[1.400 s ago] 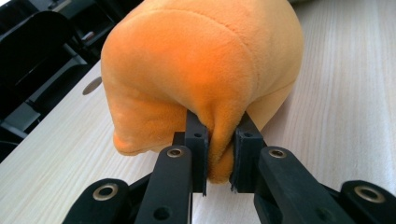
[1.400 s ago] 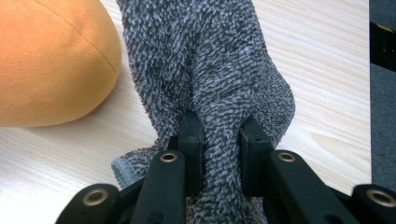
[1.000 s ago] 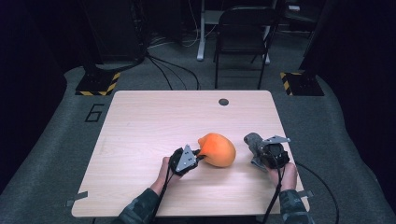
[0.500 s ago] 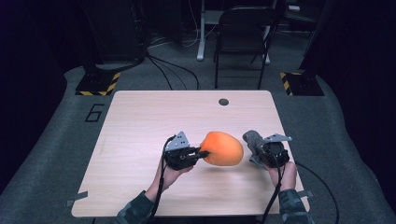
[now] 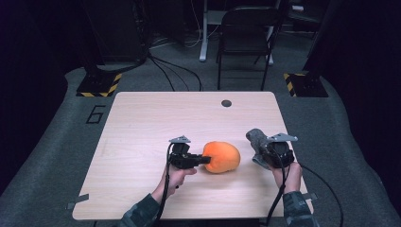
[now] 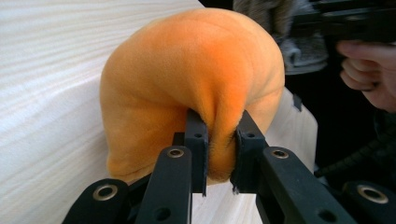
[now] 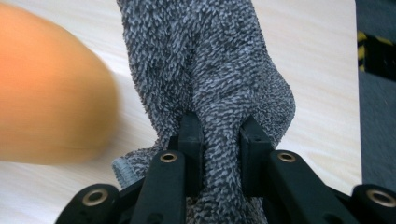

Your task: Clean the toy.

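Nearest the worktop's [image 5: 142, 118] front edge, the left gripper [image 5: 201, 160] pinches only a fold of the orange plush [image 5: 221, 156], which could slip free; beside it, the right gripper [image 7: 219, 140] clamps a grey fuzzy sock [image 7: 205, 70] that might snag.

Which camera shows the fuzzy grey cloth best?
The right gripper view: the grey cloth is close up, pinched by the right hand-held gripper, its nubby loops clear. The high view shows it small; the left gripper view catches a blurry bit.
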A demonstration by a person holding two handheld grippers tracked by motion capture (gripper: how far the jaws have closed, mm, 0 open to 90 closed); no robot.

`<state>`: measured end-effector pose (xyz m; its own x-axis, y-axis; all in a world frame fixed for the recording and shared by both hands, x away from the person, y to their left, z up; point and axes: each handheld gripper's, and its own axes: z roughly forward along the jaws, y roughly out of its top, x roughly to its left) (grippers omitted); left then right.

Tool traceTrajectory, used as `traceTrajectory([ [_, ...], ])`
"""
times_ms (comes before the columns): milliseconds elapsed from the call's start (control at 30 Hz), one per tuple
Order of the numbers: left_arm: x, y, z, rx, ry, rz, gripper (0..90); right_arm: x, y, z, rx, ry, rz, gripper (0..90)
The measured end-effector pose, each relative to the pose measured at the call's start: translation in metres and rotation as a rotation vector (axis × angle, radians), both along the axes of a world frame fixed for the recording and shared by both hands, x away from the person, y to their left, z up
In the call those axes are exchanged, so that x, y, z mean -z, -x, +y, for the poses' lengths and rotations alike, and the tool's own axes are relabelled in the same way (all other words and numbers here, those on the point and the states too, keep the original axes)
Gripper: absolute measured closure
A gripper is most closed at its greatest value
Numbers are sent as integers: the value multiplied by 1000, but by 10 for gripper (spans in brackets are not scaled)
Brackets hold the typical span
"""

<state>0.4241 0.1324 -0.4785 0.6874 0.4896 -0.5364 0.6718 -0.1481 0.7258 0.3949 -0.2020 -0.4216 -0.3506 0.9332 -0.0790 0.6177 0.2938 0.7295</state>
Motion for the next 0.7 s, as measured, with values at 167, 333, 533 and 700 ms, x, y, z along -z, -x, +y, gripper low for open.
traceTrajectory([
  [167, -1, 1, 0, -12, 2, -2, 789, -31, 18, 44, -125, -8, -56, 747],
  [333, 0, 2, 0, -11, -7, -19, 787, -44, 25, 98, -240, 5, -78, 746],
  [533, -1, 7, -5, -18, -22, -47, 787, -24, 21, 124, -275, 42, -53, 740],
  [700, 0, 7, -8, -11, -40, -69, 787, -12, 18, 123, -268, 94, -73, 744],
])
